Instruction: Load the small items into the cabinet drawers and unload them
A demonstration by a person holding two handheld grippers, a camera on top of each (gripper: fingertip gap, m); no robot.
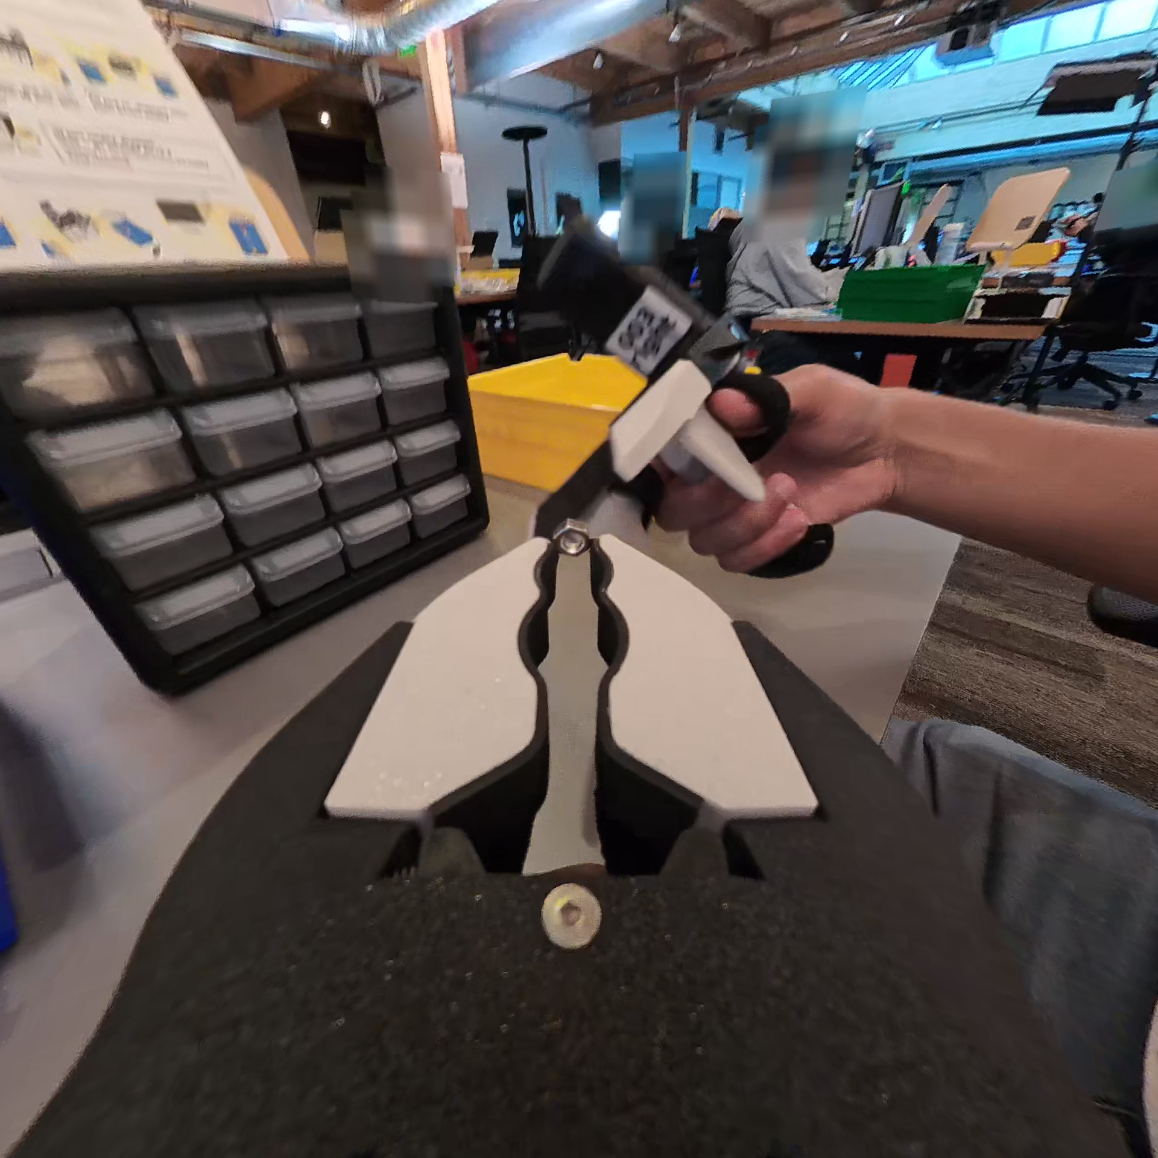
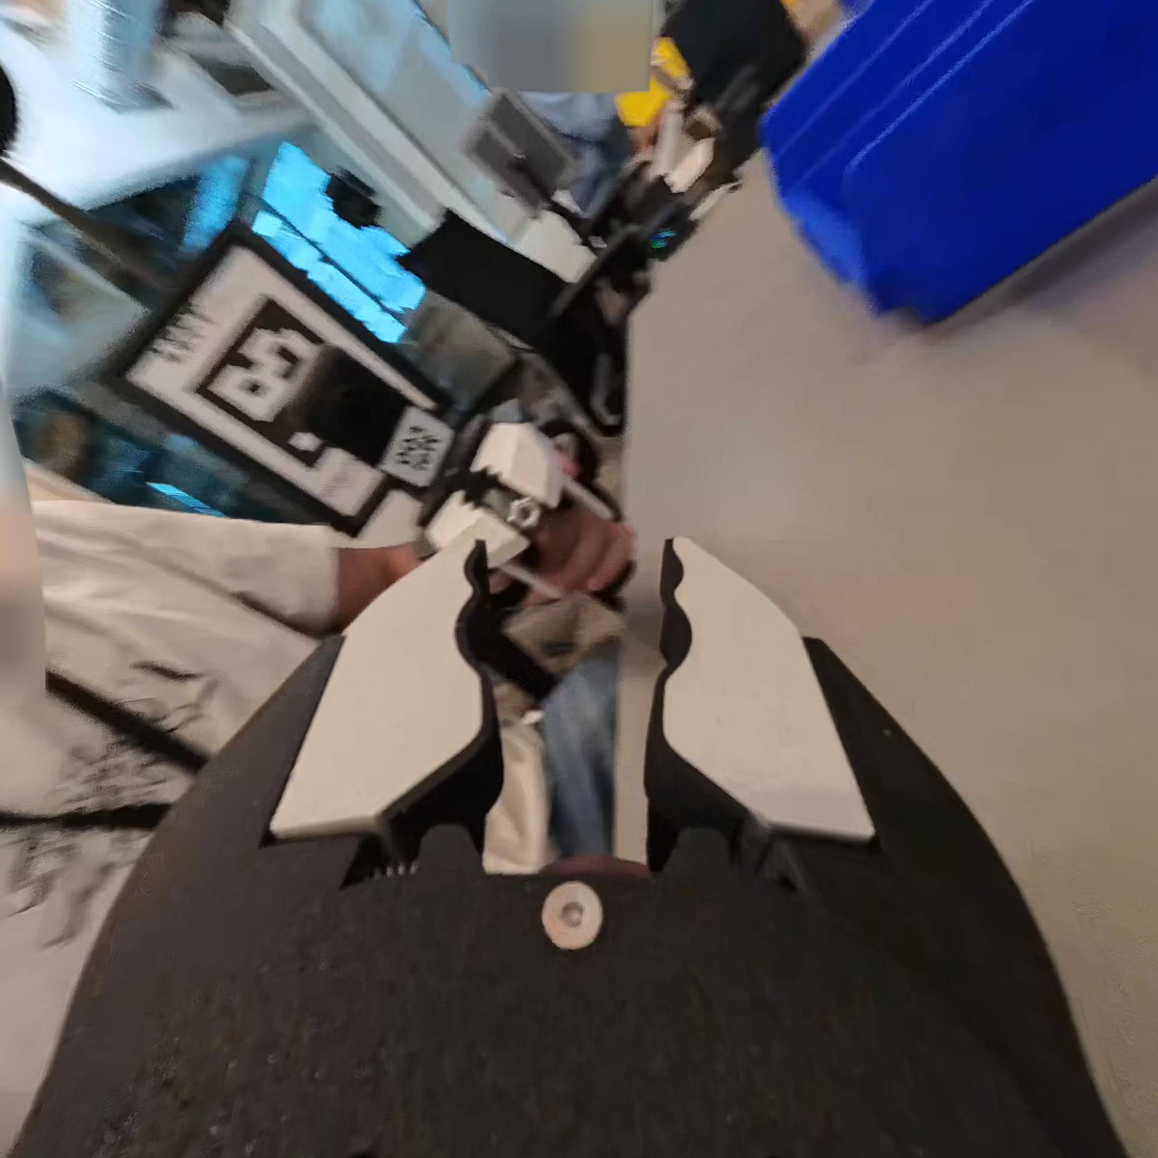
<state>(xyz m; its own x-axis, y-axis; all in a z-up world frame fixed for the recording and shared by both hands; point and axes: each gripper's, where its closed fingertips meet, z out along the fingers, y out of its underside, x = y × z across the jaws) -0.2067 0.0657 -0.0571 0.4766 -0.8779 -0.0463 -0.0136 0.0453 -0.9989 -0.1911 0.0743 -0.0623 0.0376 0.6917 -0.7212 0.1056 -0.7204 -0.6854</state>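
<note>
Left tool clamped on a small silver hex steel nut at frame centre; right tool released, empty. Nut: light, rigid, slippery; grip its flats. Black multi-drawer plastic cabinet left, on grey bench.

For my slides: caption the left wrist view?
Left gripper pinching a hex nut beside the closed drawer cabinet.
</note>
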